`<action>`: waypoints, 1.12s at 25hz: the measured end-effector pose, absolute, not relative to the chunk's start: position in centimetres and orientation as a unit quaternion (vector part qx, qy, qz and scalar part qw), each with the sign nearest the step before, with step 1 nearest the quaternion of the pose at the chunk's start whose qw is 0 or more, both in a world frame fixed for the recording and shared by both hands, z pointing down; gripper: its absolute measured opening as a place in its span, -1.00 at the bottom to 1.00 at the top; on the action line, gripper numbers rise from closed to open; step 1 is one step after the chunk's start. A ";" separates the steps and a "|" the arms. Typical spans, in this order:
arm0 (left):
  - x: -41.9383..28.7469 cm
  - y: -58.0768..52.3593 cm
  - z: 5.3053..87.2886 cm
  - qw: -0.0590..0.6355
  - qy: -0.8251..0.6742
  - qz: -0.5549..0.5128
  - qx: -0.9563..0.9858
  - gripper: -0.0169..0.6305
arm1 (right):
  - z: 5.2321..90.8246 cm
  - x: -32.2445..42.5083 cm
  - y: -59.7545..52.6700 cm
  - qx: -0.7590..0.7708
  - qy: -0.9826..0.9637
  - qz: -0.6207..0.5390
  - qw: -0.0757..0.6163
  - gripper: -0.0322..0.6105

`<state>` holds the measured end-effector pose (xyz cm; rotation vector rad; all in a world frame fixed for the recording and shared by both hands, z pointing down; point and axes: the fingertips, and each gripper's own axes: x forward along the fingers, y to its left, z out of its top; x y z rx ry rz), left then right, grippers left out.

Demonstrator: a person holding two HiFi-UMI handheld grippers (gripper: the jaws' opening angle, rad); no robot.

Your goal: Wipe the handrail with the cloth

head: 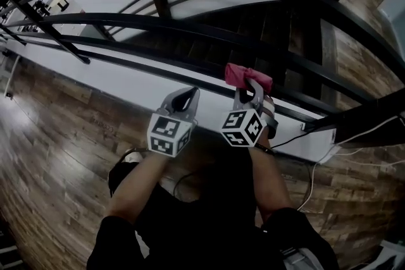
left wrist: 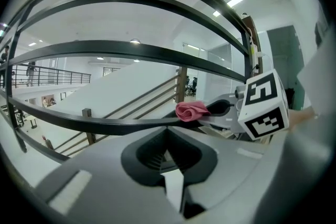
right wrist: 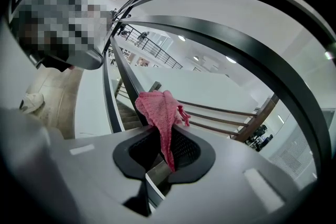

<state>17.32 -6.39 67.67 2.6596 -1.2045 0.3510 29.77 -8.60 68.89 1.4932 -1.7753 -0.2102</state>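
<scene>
A black metal handrail with several curved bars (head: 158, 23) crosses in front of me. My right gripper (head: 253, 89) is shut on a pink cloth (head: 245, 75), whose bunched end sits at the lowest bar (head: 126, 64). In the right gripper view the cloth (right wrist: 160, 113) hangs out from between the jaws of the right gripper (right wrist: 159, 136), in front of that bar (right wrist: 125, 81). My left gripper (head: 182, 100) is just left of it, shut with nothing in it. From the left gripper (left wrist: 168, 132) the cloth (left wrist: 191, 111) shows lying on the bar (left wrist: 105, 124).
Beyond the rails a dark staircase (head: 272, 28) goes down. A white ledge (head: 95, 69) runs under the railing, above the wood floor (head: 57, 129). A black post (head: 370, 120) and white cables (head: 354, 148) are at the right.
</scene>
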 end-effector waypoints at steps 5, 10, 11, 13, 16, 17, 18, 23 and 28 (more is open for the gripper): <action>15.7 -6.9 67.5 0.110 -0.409 0.103 0.900 -0.95 | 69.0 28.5 -9.6 0.585 -0.700 -0.084 0.400 -0.77; 13.0 -8.6 67.8 0.122 -0.436 0.090 0.887 -0.95 | 68.7 26.1 -10.2 0.580 -0.701 -0.093 0.405 -0.77; 12.5 -8.9 67.9 0.121 -0.444 0.092 0.883 -0.95 | 68.7 25.6 -10.4 0.579 -0.701 -0.095 0.405 -0.77; 11.8 -9.6 67.7 0.130 -0.453 0.084 0.878 -0.95 | 68.7 24.7 -10.8 0.579 -0.702 -0.098 0.404 -0.77; 10.8 -9.9 67.1 0.146 -0.455 0.058 0.877 -0.95 | 68.9 23.5 -11.4 0.580 -0.700 -0.096 0.404 -0.77; 10.5 -9.9 67.0 0.148 -0.455 0.055 0.876 -0.95 | 68.9 23.0 -11.5 0.579 -0.700 -0.095 0.407 -0.77; 10.1 -10.0 66.9 0.150 -0.456 0.053 0.876 -0.95 | 69.0 22.7 -11.6 0.577 -0.700 -0.095 0.410 -0.77; 8.6 -10.4 66.3 0.159 -0.464 0.042 0.870 -0.95 | 69.2 21.0 -12.5 0.561 -0.700 -0.105 0.428 -0.77; 5.9 -12.3 65.2 0.145 -0.487 0.043 0.860 -0.95 | 68.6 18.8 -14.1 0.560 -0.697 -0.116 0.433 -0.77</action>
